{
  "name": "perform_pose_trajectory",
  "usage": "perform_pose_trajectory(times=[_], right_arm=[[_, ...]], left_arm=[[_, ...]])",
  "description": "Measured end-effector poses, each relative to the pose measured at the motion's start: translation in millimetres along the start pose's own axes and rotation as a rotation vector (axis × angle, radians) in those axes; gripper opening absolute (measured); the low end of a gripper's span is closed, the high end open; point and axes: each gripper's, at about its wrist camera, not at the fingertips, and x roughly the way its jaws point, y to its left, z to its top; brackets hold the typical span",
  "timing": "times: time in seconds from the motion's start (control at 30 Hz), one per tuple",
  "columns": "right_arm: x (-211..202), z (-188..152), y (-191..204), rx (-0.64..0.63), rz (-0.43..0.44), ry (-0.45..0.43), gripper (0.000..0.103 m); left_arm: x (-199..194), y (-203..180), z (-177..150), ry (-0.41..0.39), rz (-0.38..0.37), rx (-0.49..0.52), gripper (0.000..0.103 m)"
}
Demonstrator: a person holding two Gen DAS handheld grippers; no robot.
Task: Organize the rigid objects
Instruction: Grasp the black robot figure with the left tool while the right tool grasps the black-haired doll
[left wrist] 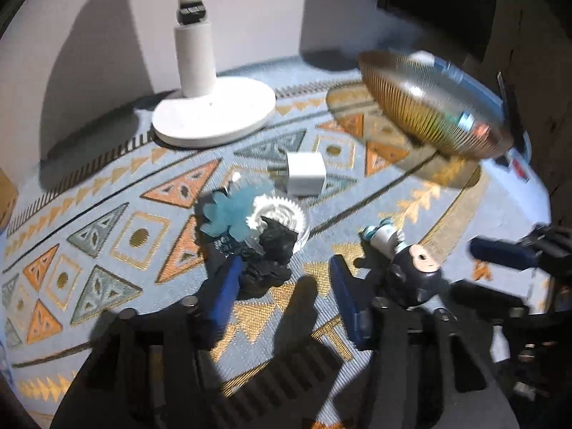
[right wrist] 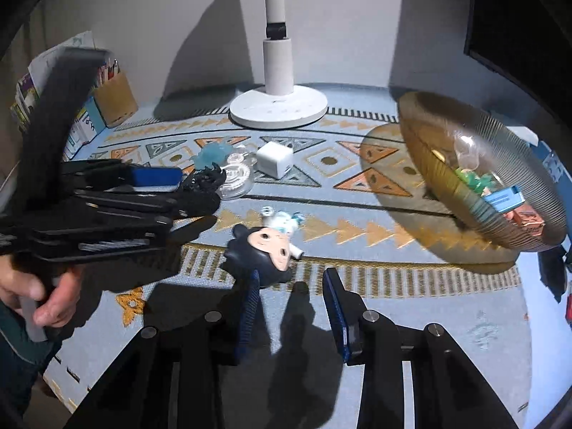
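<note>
On the patterned cloth lie a dark-haired doll figure (right wrist: pixel 266 250), a black spiky toy (left wrist: pixel 271 254), a pale blue toy (left wrist: pixel 225 212), a clear gear disc (left wrist: pixel 282 214) and a white cube charger (left wrist: pixel 305 173). A ribbed amber glass bowl (right wrist: pixel 479 178) at right holds several small items. My left gripper (left wrist: pixel 286 286) is open, its left finger beside the black toy. My right gripper (right wrist: pixel 291 300) is open, just in front of the doll, left finger touching its hair. The doll also shows in the left wrist view (left wrist: pixel 411 271).
A white lamp base (right wrist: pixel 279 107) stands at the back by the wall. Boxes and booklets (right wrist: pixel 96 103) stand at the back left. The left gripper body (right wrist: pixel 107 207) and the hand holding it fill the left side of the right wrist view.
</note>
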Motion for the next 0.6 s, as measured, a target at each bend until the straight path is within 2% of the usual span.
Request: perform_pose_trajectory(times=[0.03, 0.07, 0.2, 0.23, 0.27, 0.33, 0.43, 0.57, 0.6], right_arm=[[-0.6, -0.5, -2.0, 0.004, 0.008, -0.002, 0.036], [-0.6, -1.4, -2.8, 0.007, 0.015, -0.001, 0.036], [2.9, -4.8, -3.9, 0.045, 0.091, 0.019, 0.039], [3.2, -5.8, -4.0, 0.060, 0.119, 0.020, 0.048], [3.0, -6.4, -3.7, 0.076, 0.137, 0.016, 0.064], [3.4, -6.4, -1.4, 0.115, 0.180, 0.008, 0.077], [13.9, -0.2, 3.4, 0.159, 0.182, 0.038, 0.077], [46.5, 7.9, -8.1, 0.344, 0.260, 0.123, 0.078], [46.9, 10.3, -8.4, 0.364, 0.249, 0.106, 0.077]], left_arm=[[0.1, -1.5, 0.2, -0.007, 0.012, 0.006, 0.033], [-0.6, -1.8, -0.2, -0.009, 0.014, 0.008, 0.027], [-12.9, 0.1, -5.7, -0.033, 0.009, -0.010, 0.027], [-19.4, 0.7, -8.5, -0.045, 0.001, -0.020, 0.027], [-25.9, 1.6, -11.5, -0.056, -0.010, -0.034, 0.027], [-40.6, 3.5, -20.0, -0.082, -0.018, -0.067, 0.027], [-57.1, 10.8, -35.4, -0.106, -0.018, -0.121, 0.027], [-69.9, 23.2, -54.2, -0.113, -0.006, -0.171, 0.027], [-71.4, 25.8, -57.3, -0.112, -0.005, -0.181, 0.027]])
